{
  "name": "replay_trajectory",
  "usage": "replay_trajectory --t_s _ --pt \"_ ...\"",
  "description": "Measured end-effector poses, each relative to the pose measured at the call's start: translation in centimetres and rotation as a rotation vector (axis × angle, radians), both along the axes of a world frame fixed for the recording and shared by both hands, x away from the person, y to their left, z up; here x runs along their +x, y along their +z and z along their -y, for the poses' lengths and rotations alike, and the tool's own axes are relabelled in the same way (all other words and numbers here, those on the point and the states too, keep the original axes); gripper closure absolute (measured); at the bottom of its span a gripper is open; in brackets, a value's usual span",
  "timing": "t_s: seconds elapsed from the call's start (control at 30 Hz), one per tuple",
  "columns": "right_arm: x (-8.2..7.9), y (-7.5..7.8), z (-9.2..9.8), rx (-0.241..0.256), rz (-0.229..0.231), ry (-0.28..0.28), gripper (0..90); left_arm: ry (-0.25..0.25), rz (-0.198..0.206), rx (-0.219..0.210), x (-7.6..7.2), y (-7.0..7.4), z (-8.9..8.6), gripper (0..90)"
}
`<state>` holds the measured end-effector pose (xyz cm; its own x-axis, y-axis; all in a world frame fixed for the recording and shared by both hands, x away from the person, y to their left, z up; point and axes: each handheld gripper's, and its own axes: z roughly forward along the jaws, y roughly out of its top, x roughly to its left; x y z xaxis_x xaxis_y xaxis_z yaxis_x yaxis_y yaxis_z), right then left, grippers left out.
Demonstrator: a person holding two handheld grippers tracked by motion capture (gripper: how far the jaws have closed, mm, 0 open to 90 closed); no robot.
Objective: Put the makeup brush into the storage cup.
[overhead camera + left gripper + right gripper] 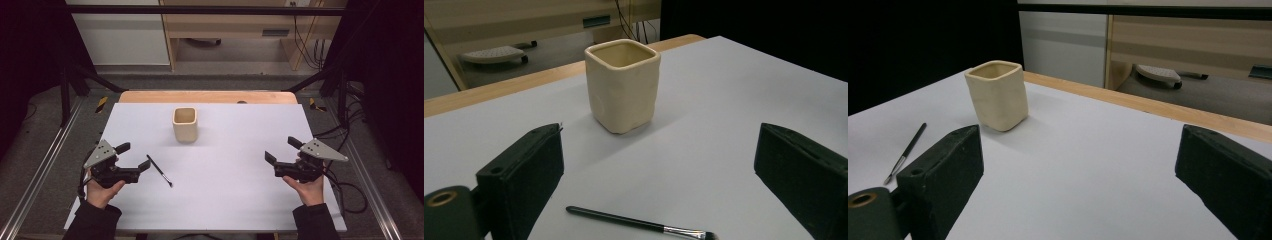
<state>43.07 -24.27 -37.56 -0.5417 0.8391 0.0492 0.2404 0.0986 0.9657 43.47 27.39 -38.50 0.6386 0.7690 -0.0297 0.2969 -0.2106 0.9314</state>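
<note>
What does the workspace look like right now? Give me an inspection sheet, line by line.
Surface: white sheet over a wooden table, flat.
Job's things: cream square cup upright, empty as far as seen; thin black brush lying flat beside the left gripper.
Clutter: nothing seen.
Grippers: left gripper and right gripper both open, holding nothing.
Cables: black cable trailing at the right edge.
Surroundings: dark frame, wooden furniture behind.
</note>
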Motion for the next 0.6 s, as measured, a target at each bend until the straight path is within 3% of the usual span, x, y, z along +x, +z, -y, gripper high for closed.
replay_trajectory --t_s 0.6 --pt "0.19 -0.26 -0.17 -0.016 -0.011 -0.010 4.8 -0.031 -0.023 0.051 0.88 -0.39 0.58 5.3"
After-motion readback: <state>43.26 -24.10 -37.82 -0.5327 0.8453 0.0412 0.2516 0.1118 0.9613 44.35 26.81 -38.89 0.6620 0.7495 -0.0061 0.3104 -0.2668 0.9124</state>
